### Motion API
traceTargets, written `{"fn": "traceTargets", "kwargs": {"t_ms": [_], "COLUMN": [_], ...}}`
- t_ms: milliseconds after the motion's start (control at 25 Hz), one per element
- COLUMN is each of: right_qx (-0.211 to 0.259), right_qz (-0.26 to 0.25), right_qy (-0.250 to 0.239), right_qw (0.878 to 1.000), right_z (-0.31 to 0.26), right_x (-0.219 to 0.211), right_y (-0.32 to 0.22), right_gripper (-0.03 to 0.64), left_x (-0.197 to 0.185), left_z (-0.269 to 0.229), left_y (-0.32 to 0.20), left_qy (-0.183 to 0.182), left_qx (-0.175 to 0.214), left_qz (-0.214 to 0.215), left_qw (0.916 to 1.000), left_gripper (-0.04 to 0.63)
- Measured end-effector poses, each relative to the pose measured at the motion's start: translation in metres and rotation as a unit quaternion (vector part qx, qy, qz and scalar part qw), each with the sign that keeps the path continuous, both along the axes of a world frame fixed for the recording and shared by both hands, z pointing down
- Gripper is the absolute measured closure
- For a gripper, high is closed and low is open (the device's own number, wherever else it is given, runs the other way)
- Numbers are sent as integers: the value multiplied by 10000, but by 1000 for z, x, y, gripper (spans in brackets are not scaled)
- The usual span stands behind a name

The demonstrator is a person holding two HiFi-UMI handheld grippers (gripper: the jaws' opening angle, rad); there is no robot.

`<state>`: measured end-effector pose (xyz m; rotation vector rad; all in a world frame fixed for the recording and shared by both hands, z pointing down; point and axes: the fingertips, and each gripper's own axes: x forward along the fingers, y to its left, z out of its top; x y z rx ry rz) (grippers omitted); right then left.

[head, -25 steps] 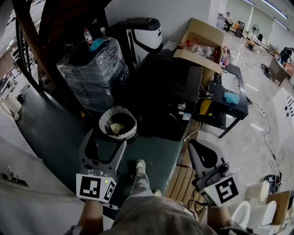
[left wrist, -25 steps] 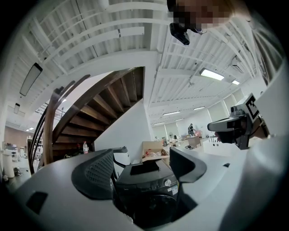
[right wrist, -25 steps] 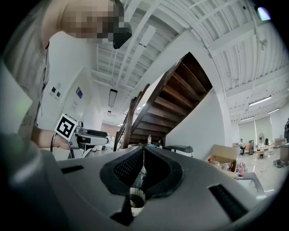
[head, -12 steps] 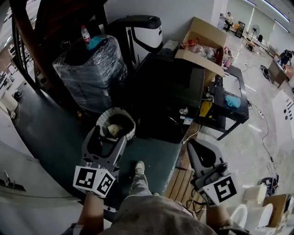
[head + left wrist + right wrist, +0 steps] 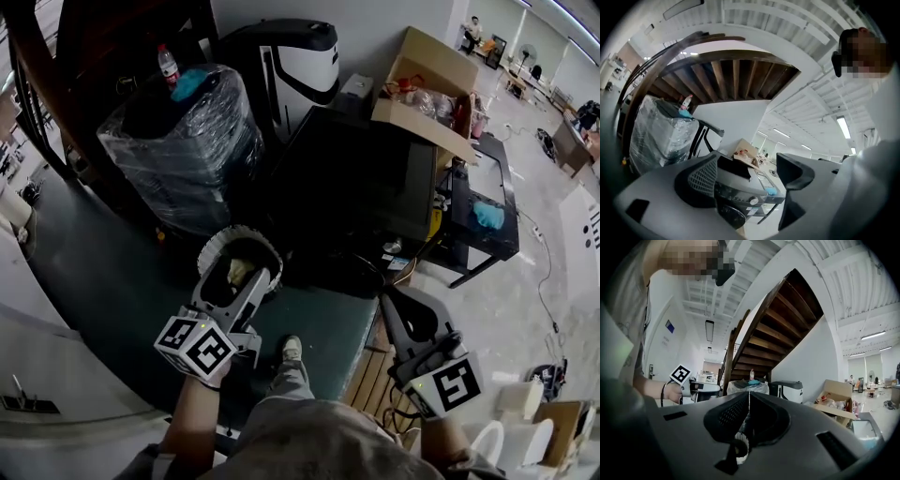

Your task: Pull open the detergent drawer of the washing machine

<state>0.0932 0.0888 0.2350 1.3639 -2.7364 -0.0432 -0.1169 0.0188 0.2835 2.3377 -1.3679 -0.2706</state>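
Note:
The washing machine (image 5: 356, 183) is the dark box at the middle of the head view, seen from above, with a small round knob (image 5: 392, 246) on its front edge. In the left gripper view its control strip and knob (image 5: 751, 201) and round door (image 5: 730, 215) show between the jaws; I cannot pick out the detergent drawer. My left gripper (image 5: 239, 270) is open and empty, hanging over a white basket short of the machine's left front. My right gripper (image 5: 386, 298) is shut on nothing, low at the machine's right front corner. Its jaws (image 5: 749, 394) meet in the right gripper view.
The white frilled basket (image 5: 208, 251) stands on the green floor mat by the washer. A plastic-wrapped dark load (image 5: 183, 141) and a white-and-black appliance (image 5: 291, 61) stand behind. A cardboard box (image 5: 431, 80) and a black cart (image 5: 487, 202) are to the right. A wooden pallet (image 5: 370, 375) lies under my right gripper.
My left gripper has swung forward and to the right, toward the washing machine, and now points at it. The right gripper has barely moved. The head view has come closer to the machine.

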Motion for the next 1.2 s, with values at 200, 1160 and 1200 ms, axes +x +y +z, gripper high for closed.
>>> {"fn": "traceTargets", "kwargs": {"t_ms": [200, 1160, 1200], "right_qx": [-220, -1334, -1360], "right_qz": [84, 289, 265], "right_qy": [57, 7, 17], "right_qw": [9997, 9906, 9903], "right_z": [14, 123, 128], "right_x": [-21, -88, -88], "right_y": [-56, -240, -245], "right_gripper": [584, 584, 583], "left_x": [-13, -19, -17], "left_z": [29, 200, 208], "left_y": [-62, -252, -256], "left_qy": [471, 2336, 2386], "left_qx": [-499, -1957, -2005], "left_qz": [229, 757, 742], "left_qw": [9974, 9494, 9473], "left_gripper": [198, 199, 199]}}
